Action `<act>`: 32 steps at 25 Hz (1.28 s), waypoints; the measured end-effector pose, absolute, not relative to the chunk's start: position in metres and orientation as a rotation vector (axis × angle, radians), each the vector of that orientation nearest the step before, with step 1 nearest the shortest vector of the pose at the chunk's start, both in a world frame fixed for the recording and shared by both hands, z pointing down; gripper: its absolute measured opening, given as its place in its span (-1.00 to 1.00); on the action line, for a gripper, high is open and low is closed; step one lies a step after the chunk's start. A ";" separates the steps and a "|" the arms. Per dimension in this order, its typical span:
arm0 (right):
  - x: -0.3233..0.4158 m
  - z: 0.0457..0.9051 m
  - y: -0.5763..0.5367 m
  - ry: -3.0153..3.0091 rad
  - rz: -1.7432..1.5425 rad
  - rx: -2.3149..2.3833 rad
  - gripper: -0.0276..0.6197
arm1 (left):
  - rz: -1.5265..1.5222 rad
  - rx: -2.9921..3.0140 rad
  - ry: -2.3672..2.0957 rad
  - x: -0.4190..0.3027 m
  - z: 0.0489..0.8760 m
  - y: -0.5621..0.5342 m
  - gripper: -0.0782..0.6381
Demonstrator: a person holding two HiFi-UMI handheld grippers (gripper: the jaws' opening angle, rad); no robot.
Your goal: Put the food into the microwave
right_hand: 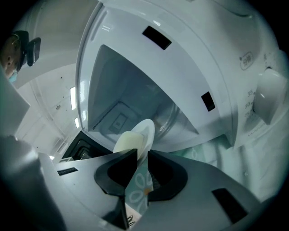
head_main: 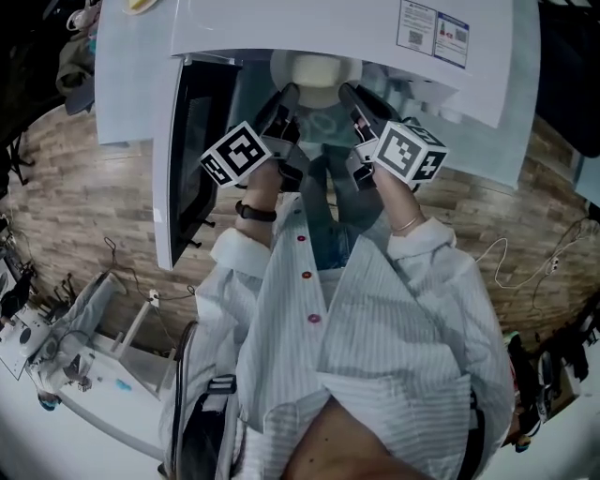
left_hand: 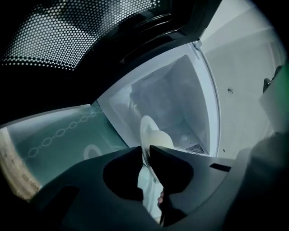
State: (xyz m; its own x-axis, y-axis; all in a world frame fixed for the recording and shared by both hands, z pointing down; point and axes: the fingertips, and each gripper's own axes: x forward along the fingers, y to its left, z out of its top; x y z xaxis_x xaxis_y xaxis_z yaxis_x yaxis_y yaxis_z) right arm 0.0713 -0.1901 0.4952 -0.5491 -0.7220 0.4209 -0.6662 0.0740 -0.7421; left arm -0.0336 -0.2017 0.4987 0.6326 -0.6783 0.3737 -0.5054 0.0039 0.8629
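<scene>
Both pairs of jaws stand a little apart, and each has the rim of the white plate [head_main: 279, 67] in its gap. From my left gripper [left_hand: 144, 153] view the rim runs edge-on between the dark tips. My right gripper [right_hand: 141, 155] view shows the same on the opposite side of the plate. In neither view can I see the pads pressing on the rim.

The plate sits inside the microwave [head_main: 281, 23], in its open cavity, with the pale, cream-coloured food [head_main: 317, 70] heaped on it. Seen from my head camera, the left gripper [head_main: 286, 98] and the right gripper [head_main: 349, 91] reach into the microwave's mouth side by side, the plate between their tips. Both marker cubes hang just outside the opening. Whether the plate's base rests on the microwave's floor, I cannot tell.

The microwave's door [head_main: 192, 150] is swung wide open at its left side, its dark window facing the cavity. Its control panel with a dial [right_hand: 266, 94] lies to the right of the cavity. A teal patterned cloth [left_hand: 54, 135] covers the surface just in front of the microwave.
</scene>
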 end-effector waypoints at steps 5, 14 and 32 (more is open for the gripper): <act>0.069 0.501 -0.204 2.234 -1.461 -1.536 -0.67 | -0.183 1.654 -1.039 -0.037 0.504 -0.218 -0.66; 0.070 0.505 -0.222 2.208 -1.399 -1.605 -0.65 | -0.117 1.743 -1.049 -0.035 0.504 -0.241 -0.64; 0.078 0.511 -0.246 2.159 -1.296 -1.723 -0.63 | -0.023 1.851 -1.056 -0.025 0.511 -0.273 -0.60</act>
